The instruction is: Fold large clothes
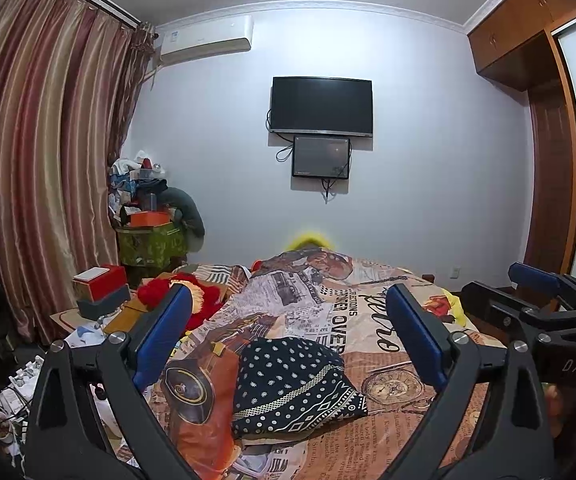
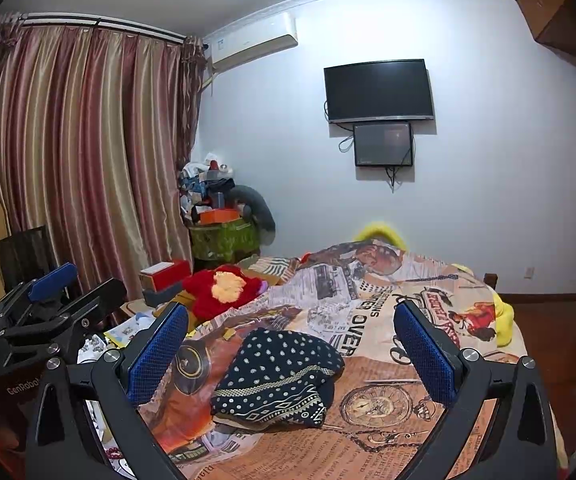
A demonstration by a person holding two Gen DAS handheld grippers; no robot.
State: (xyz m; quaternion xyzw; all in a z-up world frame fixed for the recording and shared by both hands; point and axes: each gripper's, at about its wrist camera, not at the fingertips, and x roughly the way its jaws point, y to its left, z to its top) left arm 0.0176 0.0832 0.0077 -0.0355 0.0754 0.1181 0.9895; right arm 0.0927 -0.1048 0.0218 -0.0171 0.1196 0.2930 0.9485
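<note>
A dark navy garment with white dots and a patterned border (image 1: 288,384) lies in a folded bundle on the bed's printed cover (image 1: 368,312); it also shows in the right wrist view (image 2: 276,376). My left gripper (image 1: 288,344) is open and empty, held above and short of the garment. My right gripper (image 2: 288,352) is open and empty too, framing the garment from a little to the right. The right gripper shows at the right edge of the left wrist view (image 1: 544,292). The left gripper shows at the left edge of the right wrist view (image 2: 56,288).
A red plush toy (image 2: 224,288) lies at the bed's left edge. A red and grey box stack (image 1: 102,292) and papers sit on a side table to the left. A cluttered green box (image 1: 152,240) stands by the curtain (image 1: 40,160). A TV (image 1: 320,106) hangs on the far wall.
</note>
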